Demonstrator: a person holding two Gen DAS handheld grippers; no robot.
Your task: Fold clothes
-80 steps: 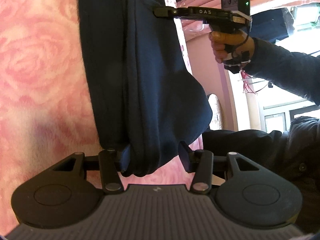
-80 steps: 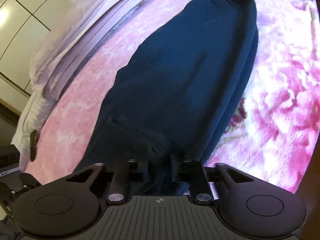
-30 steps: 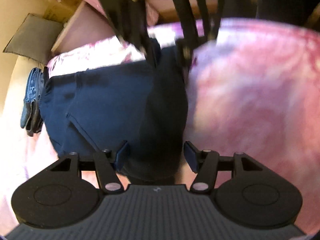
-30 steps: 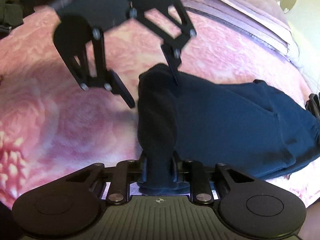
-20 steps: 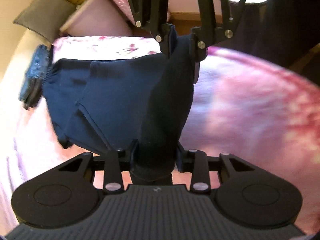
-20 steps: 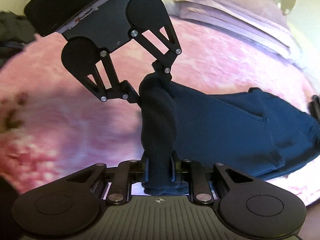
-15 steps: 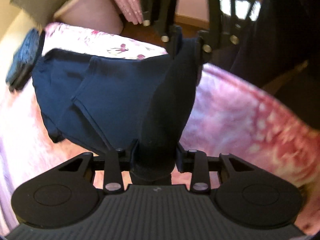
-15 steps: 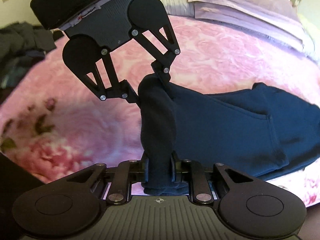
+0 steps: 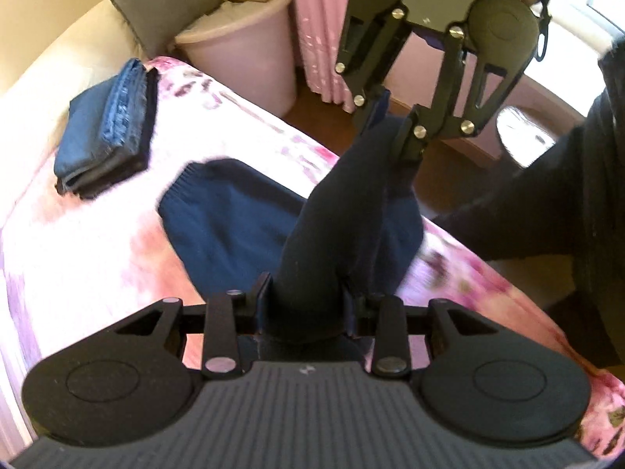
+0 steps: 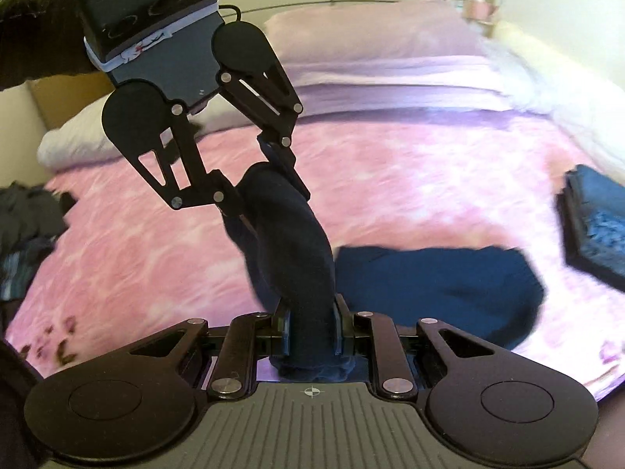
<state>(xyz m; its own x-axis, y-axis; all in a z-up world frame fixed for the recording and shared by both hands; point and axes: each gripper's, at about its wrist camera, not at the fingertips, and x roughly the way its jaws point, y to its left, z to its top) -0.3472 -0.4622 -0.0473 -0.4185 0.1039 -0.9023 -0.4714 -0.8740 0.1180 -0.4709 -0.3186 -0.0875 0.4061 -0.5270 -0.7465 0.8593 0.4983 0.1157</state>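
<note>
We hold one navy garment between two claws: our left claw at lower centre and our right claw each pinch a bunched end, facing each other. Its remainder lies on the pink floral bed. One folded jeans stack sits upper left. No readable writing.

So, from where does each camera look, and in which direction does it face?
Left wrist: sits on the left claw, faces across the bed's edge to the pink curtain and bin; own fingers clamp the navy garment; a dark sleeve shows.
Right wrist: sits on the right claw, faces up the pink blanket to the pillows; own fingers clamp the garment.
Shared: the garment, the folded jeans, and each view shows the other claw.
</note>
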